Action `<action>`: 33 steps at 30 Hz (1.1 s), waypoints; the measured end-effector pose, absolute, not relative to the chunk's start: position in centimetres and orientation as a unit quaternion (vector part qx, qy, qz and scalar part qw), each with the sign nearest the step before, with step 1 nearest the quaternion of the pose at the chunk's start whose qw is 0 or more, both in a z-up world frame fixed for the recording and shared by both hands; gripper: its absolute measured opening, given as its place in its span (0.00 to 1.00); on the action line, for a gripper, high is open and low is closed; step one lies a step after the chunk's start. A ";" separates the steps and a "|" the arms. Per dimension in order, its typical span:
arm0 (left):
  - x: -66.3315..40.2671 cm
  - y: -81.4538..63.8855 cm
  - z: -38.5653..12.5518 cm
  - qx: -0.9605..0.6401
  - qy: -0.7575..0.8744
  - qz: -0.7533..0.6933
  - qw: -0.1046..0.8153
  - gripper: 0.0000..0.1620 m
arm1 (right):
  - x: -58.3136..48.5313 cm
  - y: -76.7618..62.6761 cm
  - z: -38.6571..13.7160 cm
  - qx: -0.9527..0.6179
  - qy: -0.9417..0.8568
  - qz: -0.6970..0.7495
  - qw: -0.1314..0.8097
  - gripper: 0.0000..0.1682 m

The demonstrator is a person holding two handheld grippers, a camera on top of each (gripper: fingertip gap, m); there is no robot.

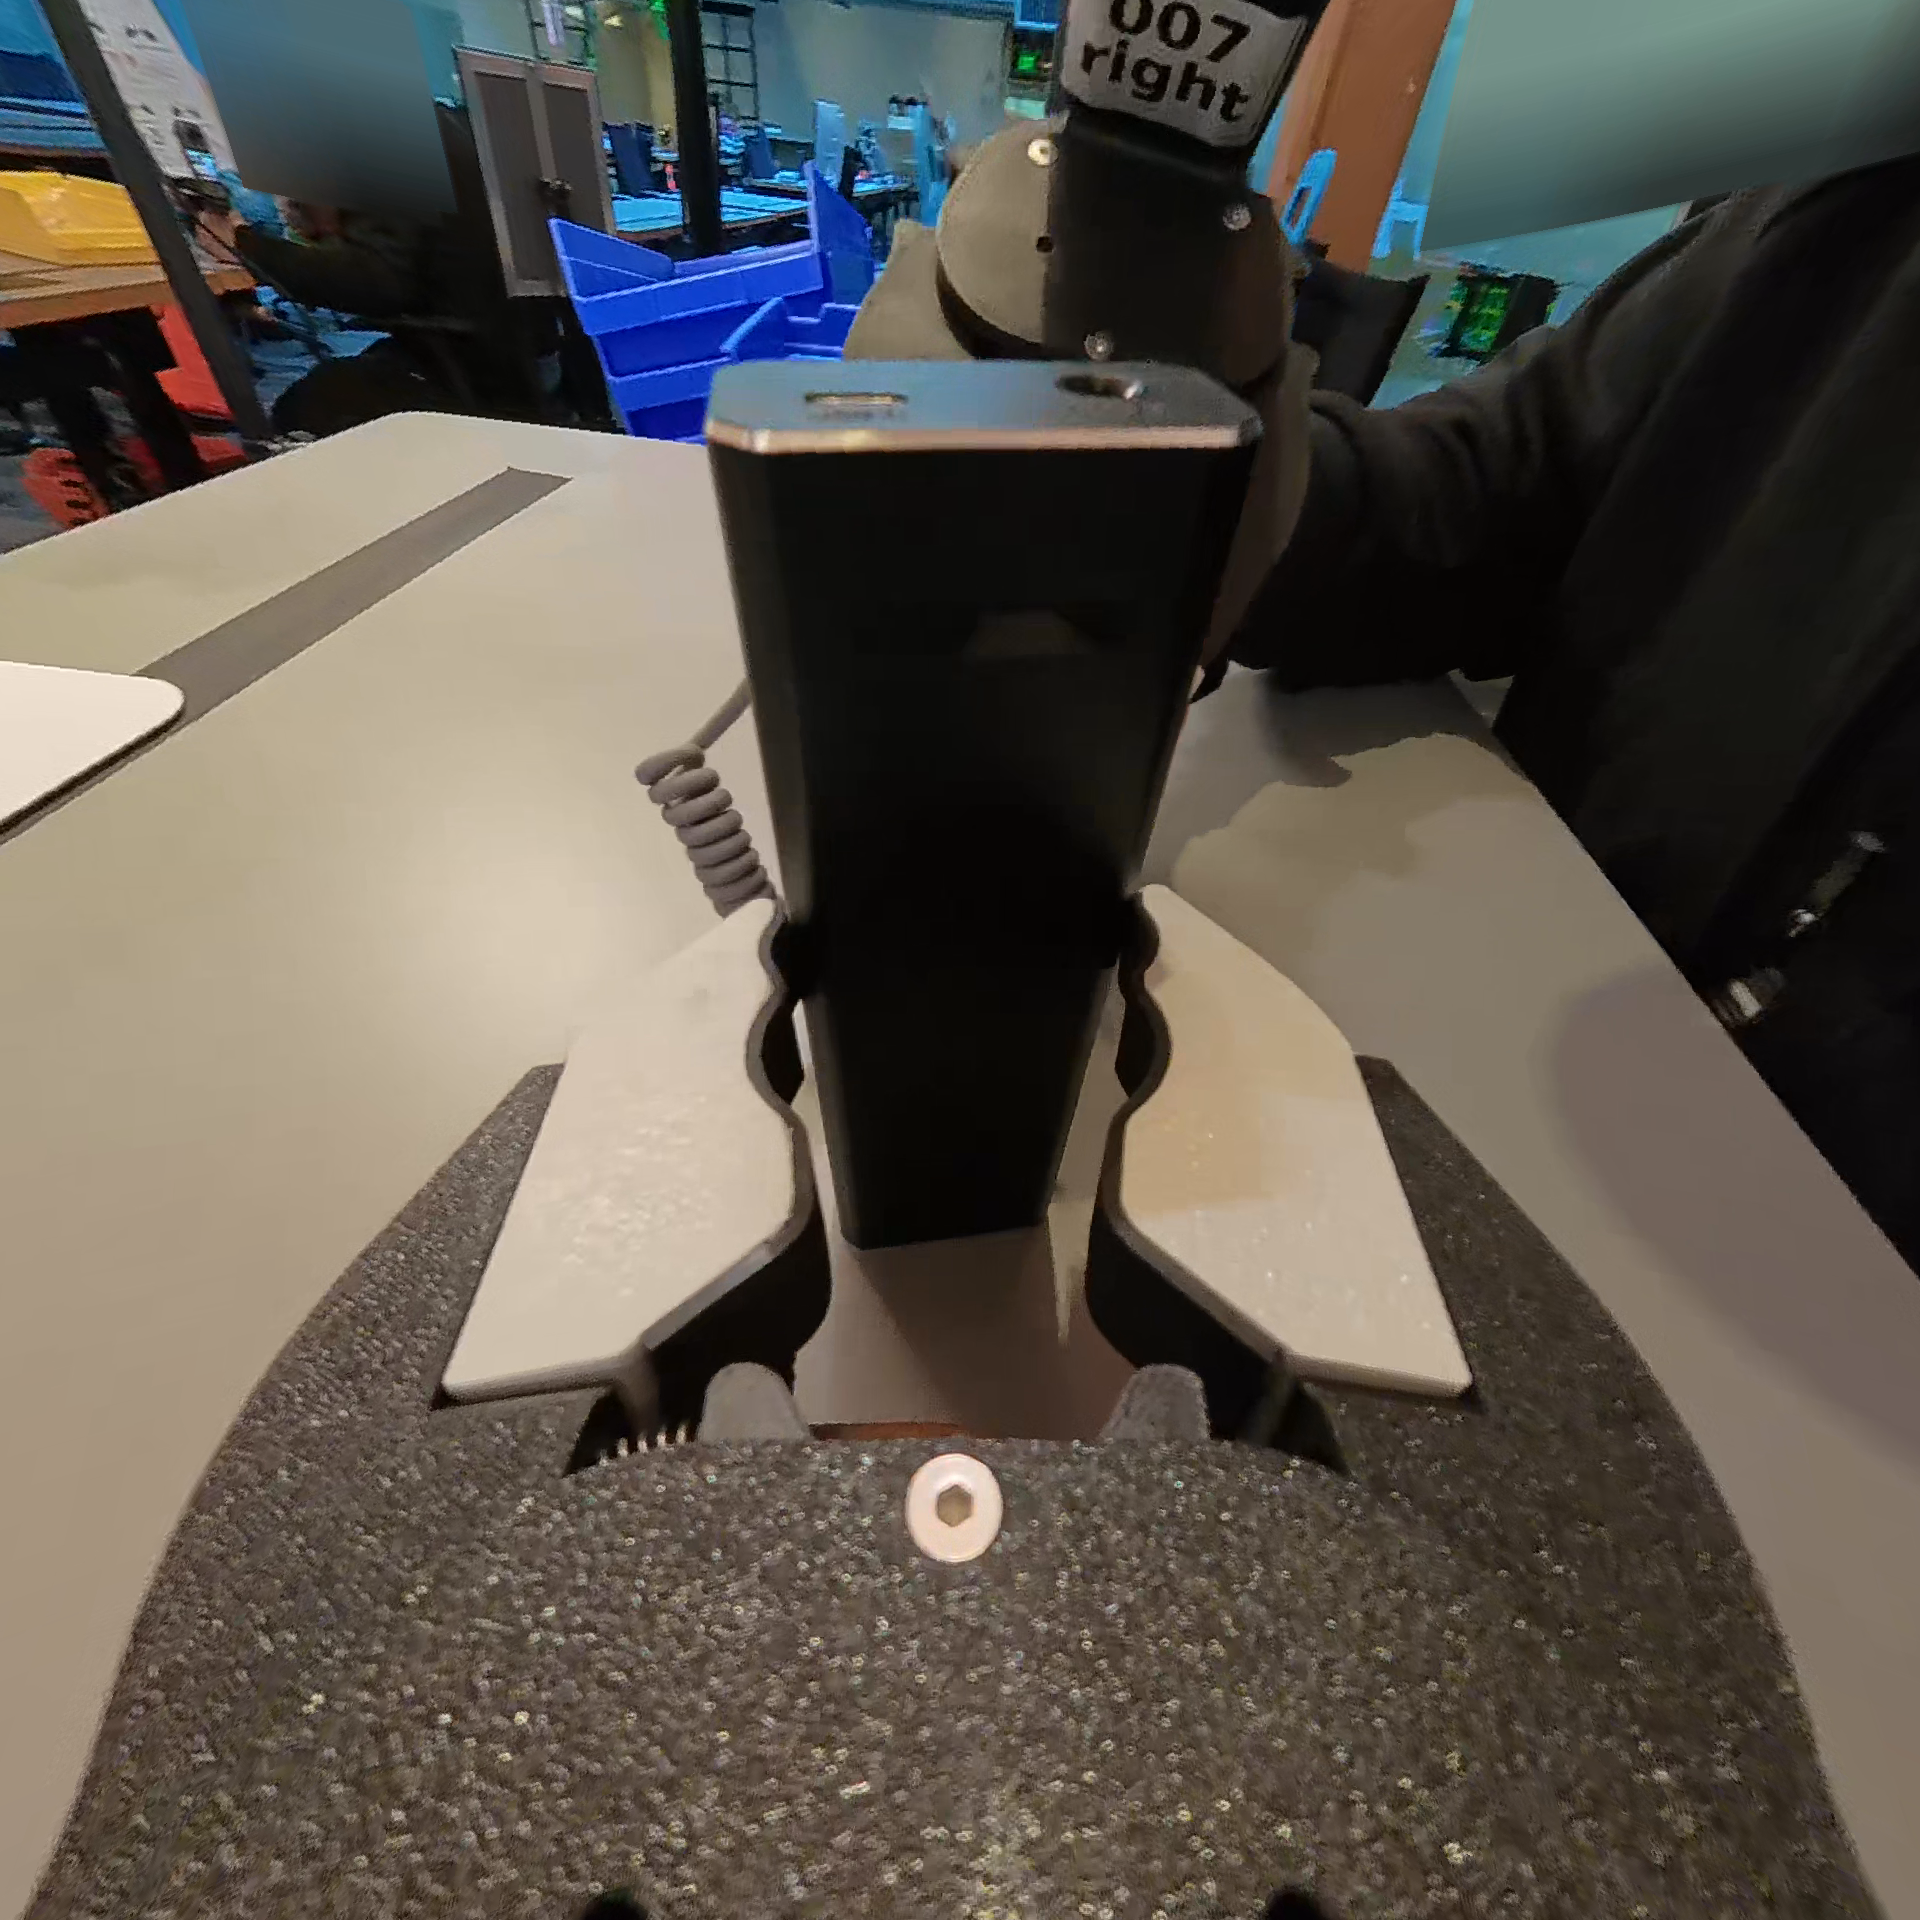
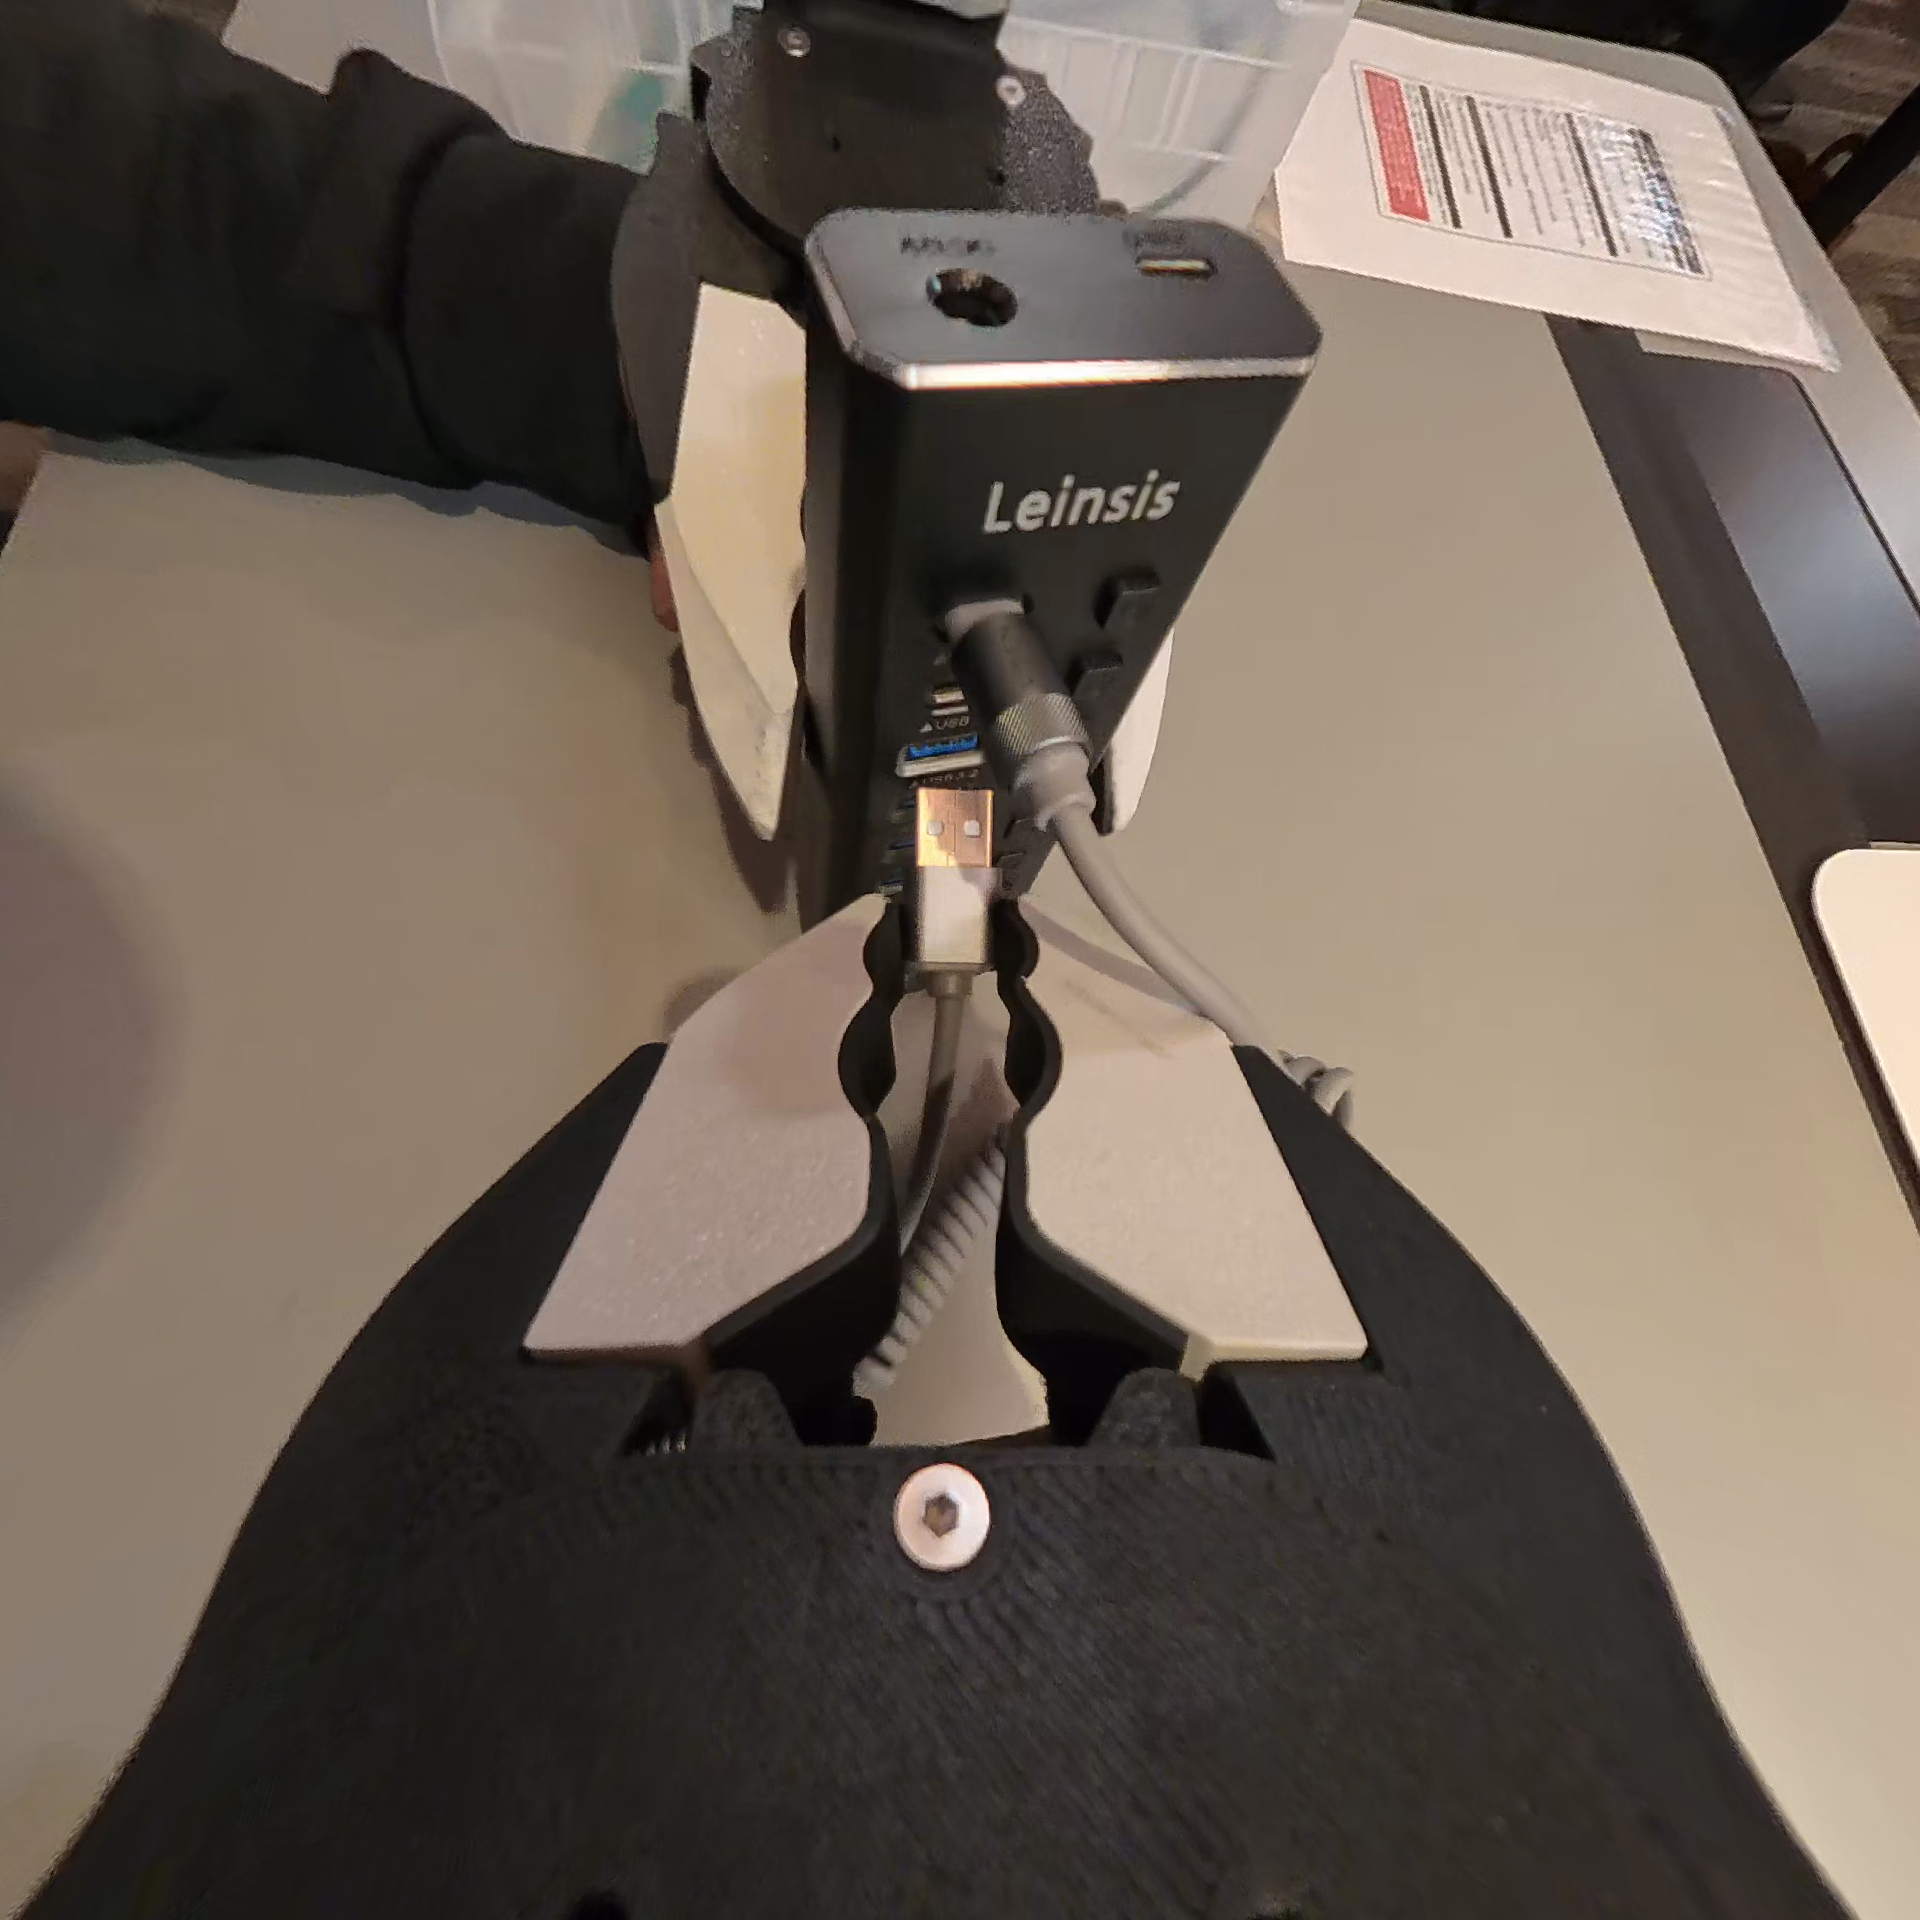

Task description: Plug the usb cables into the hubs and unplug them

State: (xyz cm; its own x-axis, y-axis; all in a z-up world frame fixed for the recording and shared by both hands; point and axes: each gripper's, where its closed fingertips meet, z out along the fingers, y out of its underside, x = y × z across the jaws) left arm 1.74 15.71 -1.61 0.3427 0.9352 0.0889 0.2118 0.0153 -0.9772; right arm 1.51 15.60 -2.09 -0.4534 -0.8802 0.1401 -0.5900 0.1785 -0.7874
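Observation:
My left gripper [image 1: 956, 951] is shut on a black USB hub [image 1: 977, 727] and holds it upright above the grey table. In the right wrist view the hub [image 2: 1081, 488] shows its port side, with the left gripper's white fingers [image 2: 727, 623] behind it. A grey cable [image 2: 1039, 717] with a metal plug sits in an upper port. My right gripper [image 2: 951, 935] is shut on a USB-A plug [image 2: 951, 842] of a coiled grey cable [image 2: 935, 1278]. The plug's tip is free, just in front of the lower ports. The right gripper's body [image 1: 1101, 239] shows behind the hub.
A grey table [image 1: 364, 831] with a dark strip [image 1: 343, 582] carries a white pad [image 1: 62, 727] at the left. A printed sheet [image 2: 1548, 177] and a clear container [image 2: 1143, 94] lie at the far side. Blue bins [image 1: 707, 312] stand beyond the table. Dark sleeves [image 1: 1662, 520] flank the hub. My left and right fingertips are right by each other.

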 end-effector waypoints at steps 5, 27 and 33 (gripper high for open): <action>1.4 17.0 -1.7 -0.634 -0.444 0.313 0.550 0.36 | 1.3 16.8 -1.6 -0.509 0.749 -0.381 0.185 0.09; -0.9 18.8 -0.5 -0.619 -0.481 0.311 0.537 0.37 | -0.7 18.4 -1.2 -0.518 0.764 -0.338 0.186 0.10; -0.5 18.5 -0.1 -0.581 -0.472 0.325 0.578 0.37 | -0.1 18.7 -1.2 -0.511 0.749 -0.349 0.237 0.09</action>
